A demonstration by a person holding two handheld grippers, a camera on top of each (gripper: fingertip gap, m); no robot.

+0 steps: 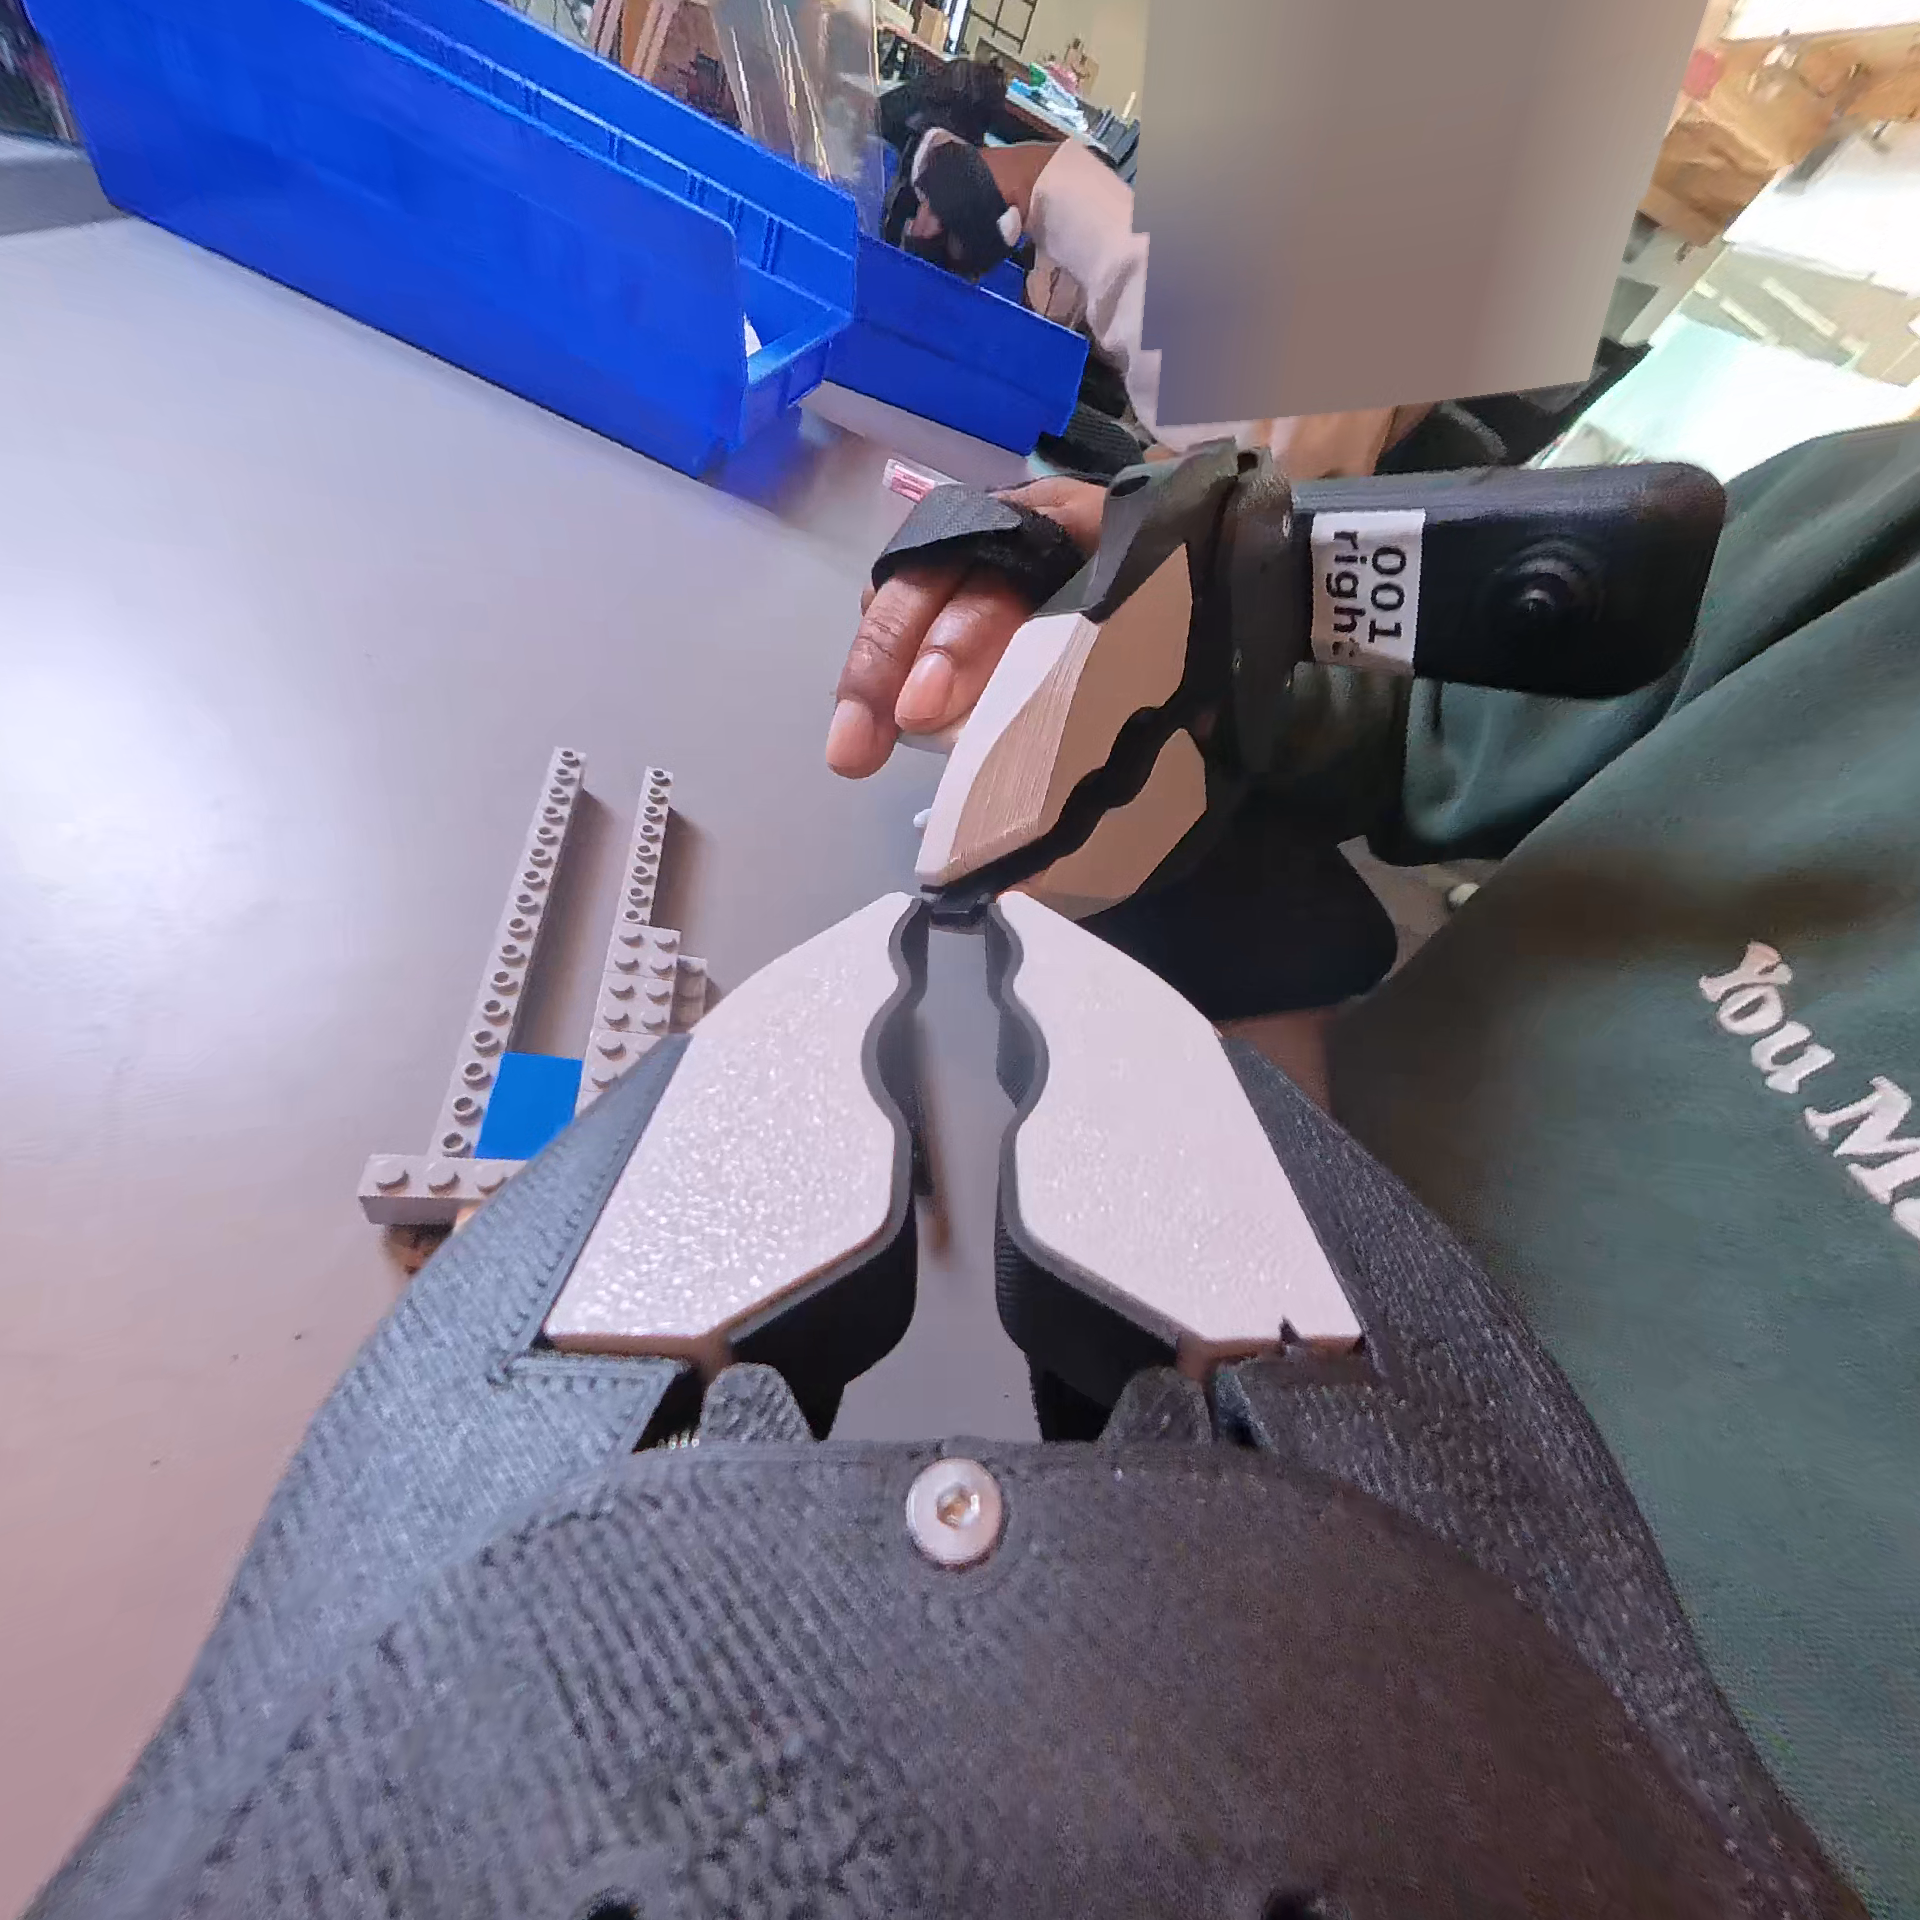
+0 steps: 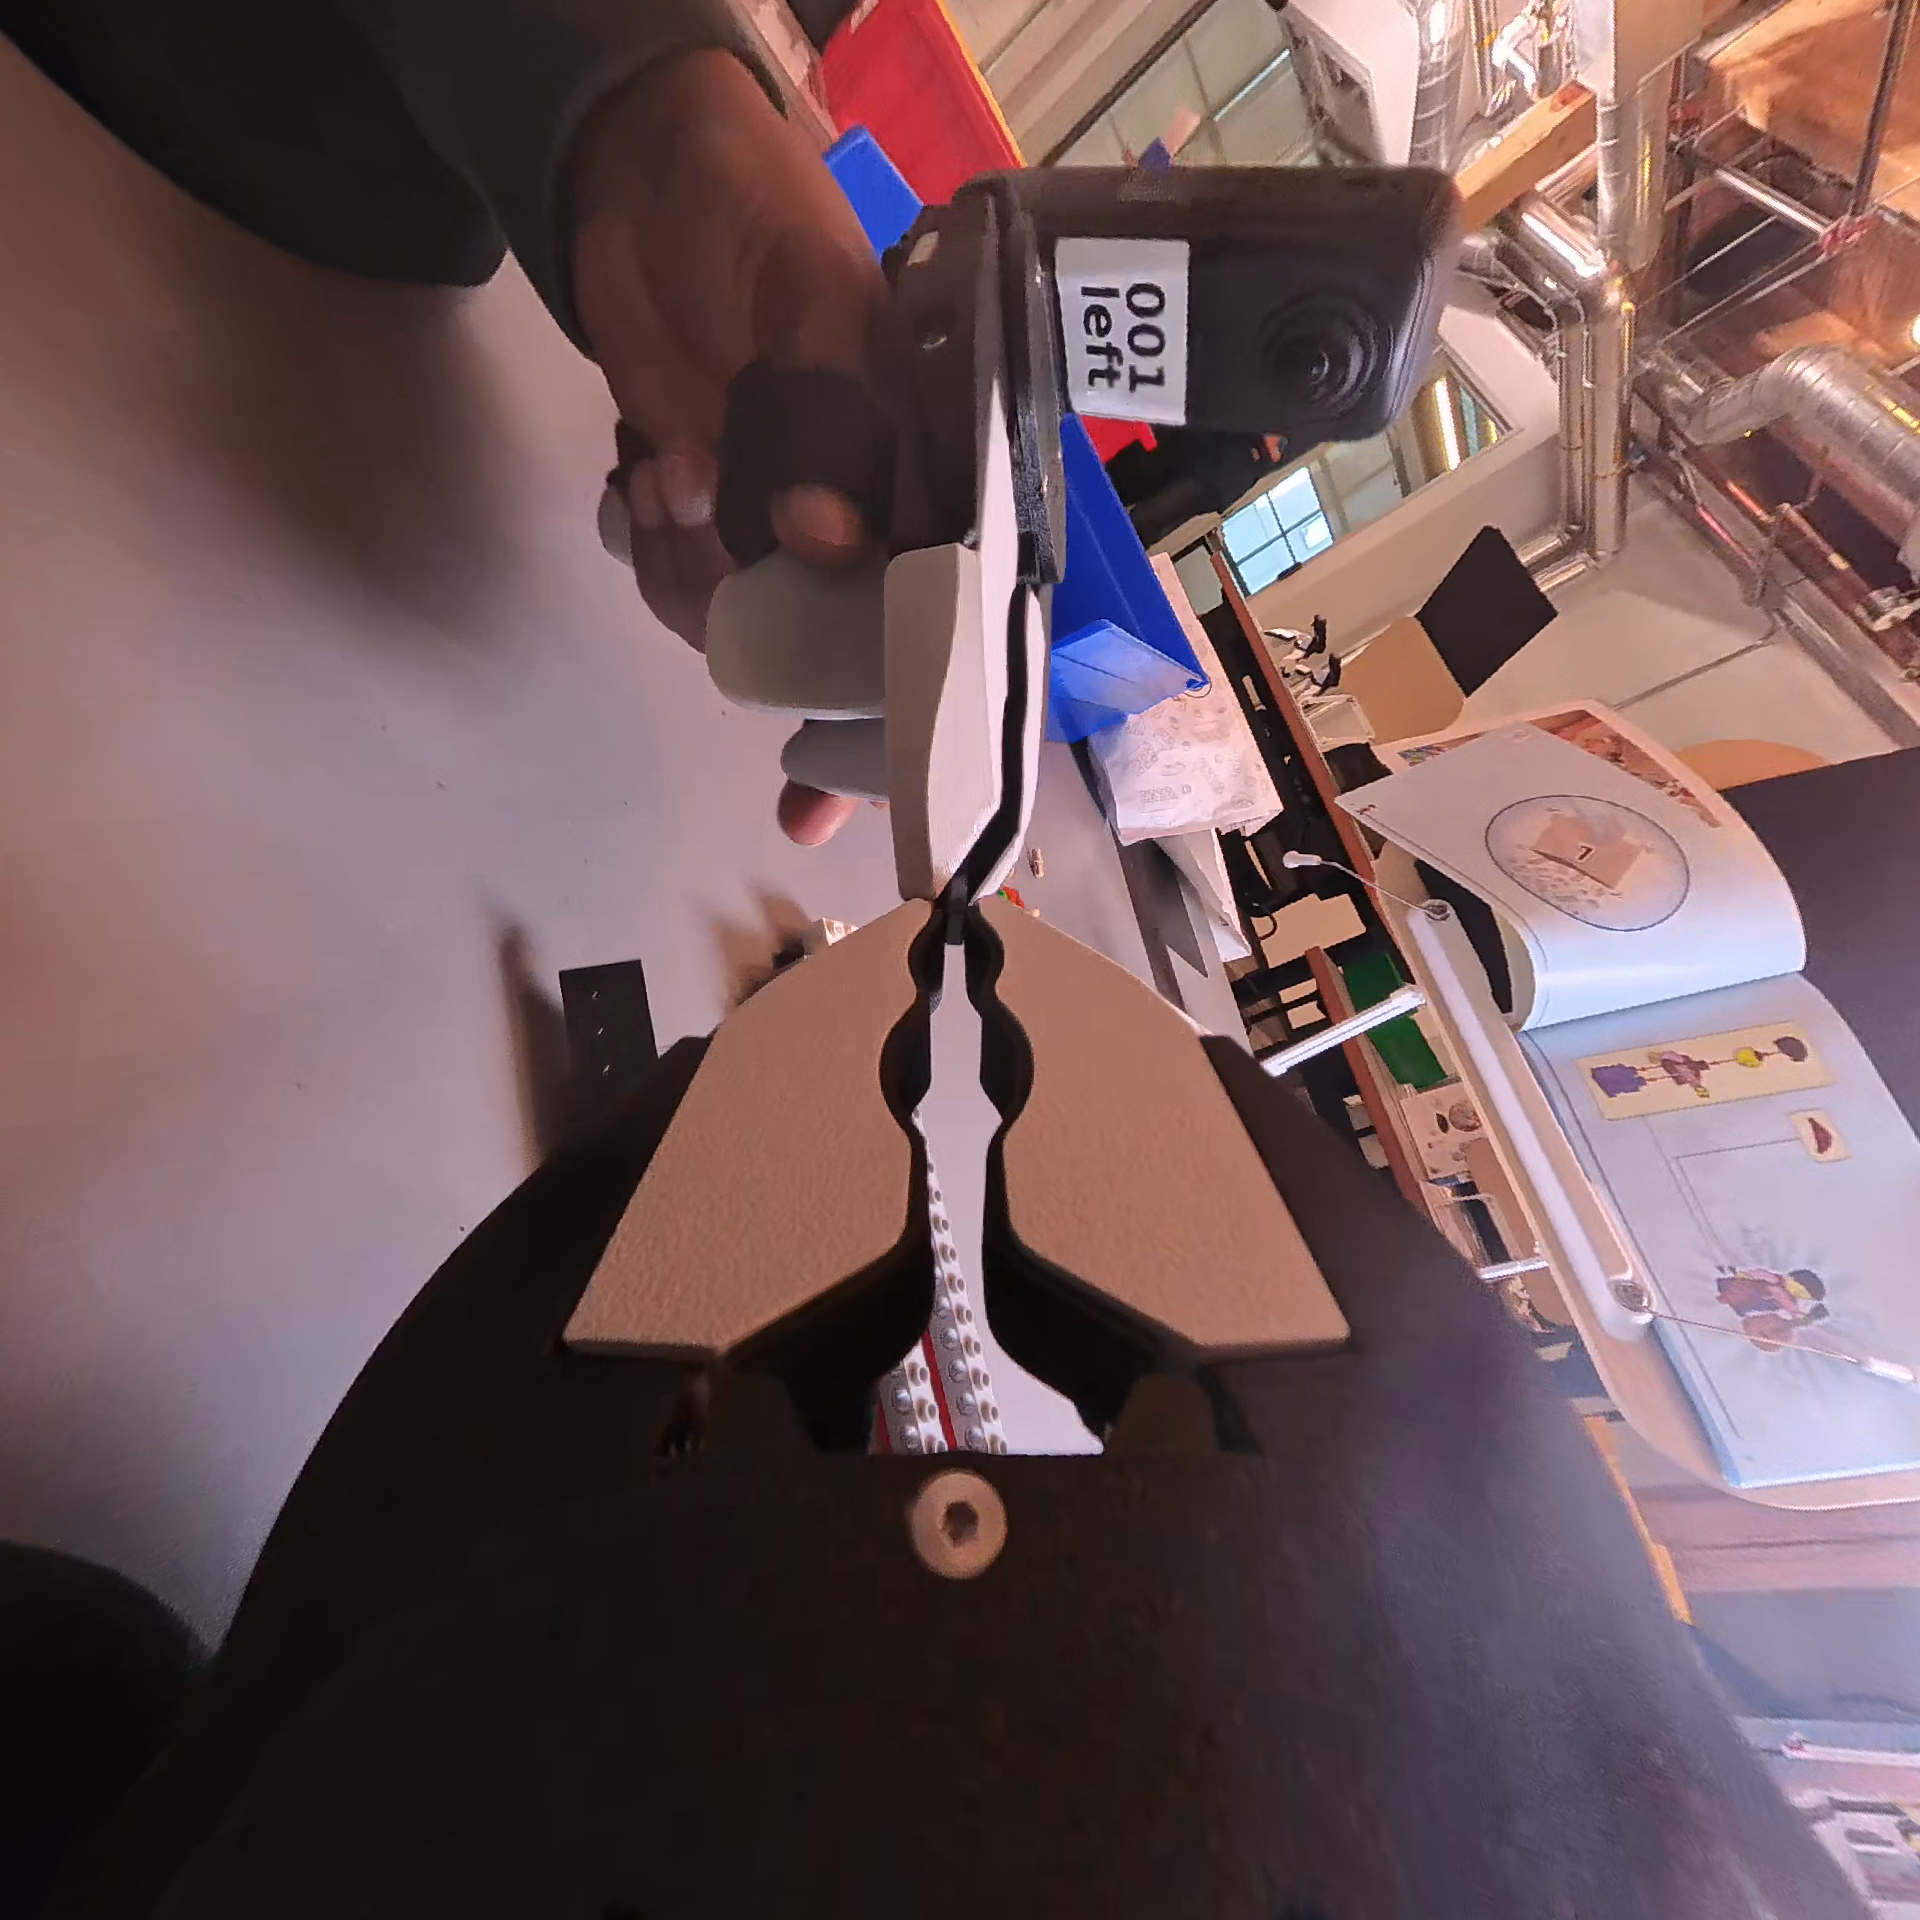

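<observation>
Two grippers meet tip to tip above a grey table [image 1: 260, 623], and a small black piece [image 1: 954, 914] sits pinched between them. In the left wrist view the left gripper [image 1: 954, 912] has its pale fingers [image 1: 769, 1122] drawn nearly together, the tips pressing on the wider sides of the piece at about twelve o'clock from the camera. The right gripper [image 1: 961, 883] comes down from one o'clock, its fingers pressed almost flat together on the thin edge of the same piece; a bare hand [image 1: 904, 665] steadies it from eleven o'clock.

The right wrist view agrees: the right gripper [image 2: 954, 935] grips the black sliver at its very tips, and the left gripper [image 2: 961, 883] hangs from twelve o'clock, held by a hand [image 2: 717, 343].

The piece looks like a tiny rigid plastic part: light, stiff, smooth-faced and likely to slip or flick away if the pinch loosens. Its flat faces seem the safest place to hold, with the pads square on them, since so little of it shows beyond the tips.

On the table at nine to ten o'clock from the left gripper lies a grey brick assembly [image 1: 540, 977] of long studded beams with a blue patch [image 1: 530, 1107]. Blue bins [image 1: 468, 239] stand at eleven o'clock, farther off. In the right wrist view an open instruction booklet [image 2: 1662, 1039] rests at three o'clock, and a dark flat plate [image 2: 608, 1023] lies at nine o'clock.
</observation>
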